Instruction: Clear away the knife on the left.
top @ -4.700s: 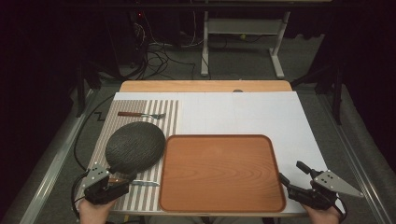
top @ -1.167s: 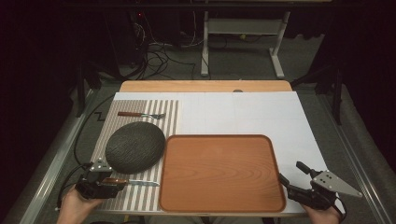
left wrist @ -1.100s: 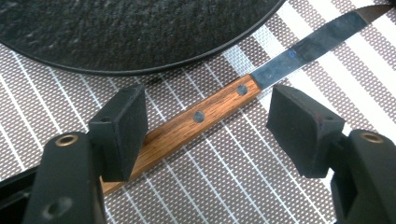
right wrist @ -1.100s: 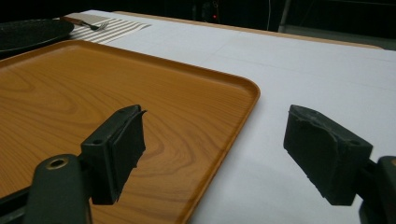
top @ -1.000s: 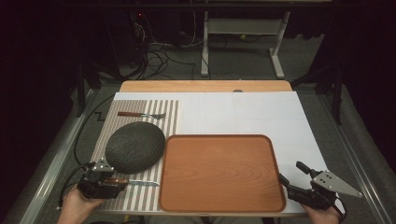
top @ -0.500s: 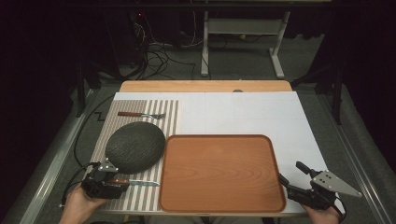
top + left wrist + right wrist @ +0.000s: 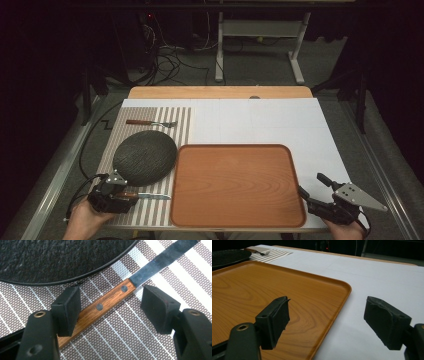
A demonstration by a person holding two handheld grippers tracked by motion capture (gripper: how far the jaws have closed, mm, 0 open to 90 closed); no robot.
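Note:
A knife [image 7: 147, 196] with a wooden handle [image 7: 105, 302] lies on the striped placemat [image 7: 150, 212], just in front of a dark round plate [image 7: 145, 157]. My left gripper [image 7: 125, 193] straddles that handle. Its jaws have just been closing a little, with the handle between them. In the left gripper view, the left gripper [image 7: 112, 307] has one pad at the handle's edge and the other well clear of it, so it is open. At the table's near right corner, my right gripper [image 7: 311, 184] rests open, and nothing sits between the right gripper's [image 7: 329, 320] pads.
An empty wooden tray [image 7: 237, 185] takes the near middle of the white table [image 7: 260, 120]. A fork [image 7: 150, 122] lies at the placemat's far end. The plate's rim [image 7: 75, 277] runs close beside the left jaw. The tray's corner [image 7: 344, 288] lies just ahead of the right gripper.
My left hand has shifted slightly to the right, toward the plate and the knife handle. The knife, plate, tray and right gripper have stayed where they were.

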